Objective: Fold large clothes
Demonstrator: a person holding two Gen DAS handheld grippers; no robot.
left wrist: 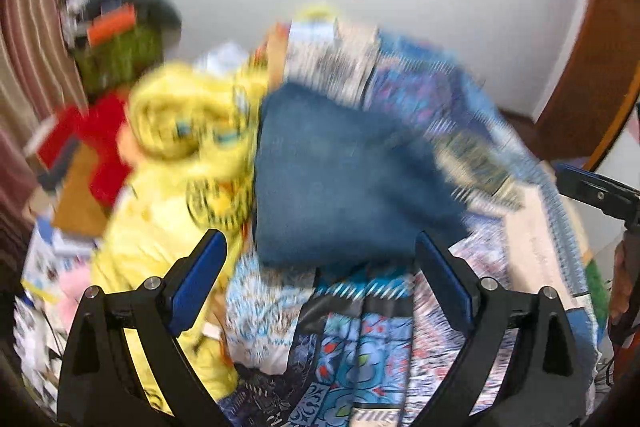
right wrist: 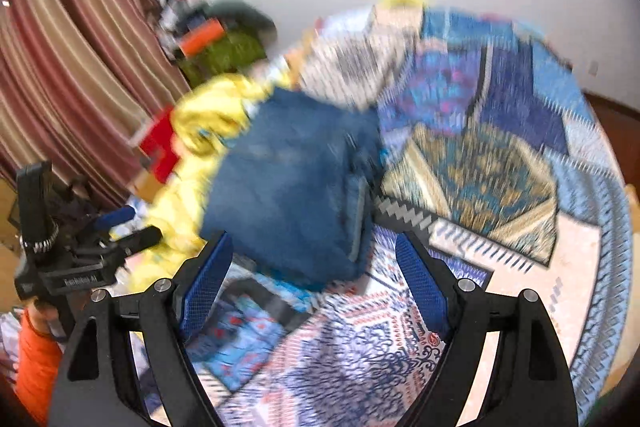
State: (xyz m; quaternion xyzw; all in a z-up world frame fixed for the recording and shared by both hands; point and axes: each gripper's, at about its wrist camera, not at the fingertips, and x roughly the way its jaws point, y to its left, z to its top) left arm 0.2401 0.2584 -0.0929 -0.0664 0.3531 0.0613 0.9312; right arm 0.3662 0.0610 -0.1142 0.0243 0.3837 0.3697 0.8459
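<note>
Both claws stand wide open and empty: left claw (left wrist: 320, 271), right claw (right wrist: 314, 267). Folded blue jeans (left wrist: 340, 179) lie on the patterned bedspread (right wrist: 480, 155) beside a crumpled yellow garment (left wrist: 172, 131). That fold looks finished; next, probably grasp the yellow piece.

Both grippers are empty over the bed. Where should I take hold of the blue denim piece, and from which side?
Judging through the blur: grip the denim piece at its near lower corner, where its edge lifts off the patterned bedspread. Come from the bedspread side with the right gripper, open and already close by; the yellow garment crowds the far side.
</note>
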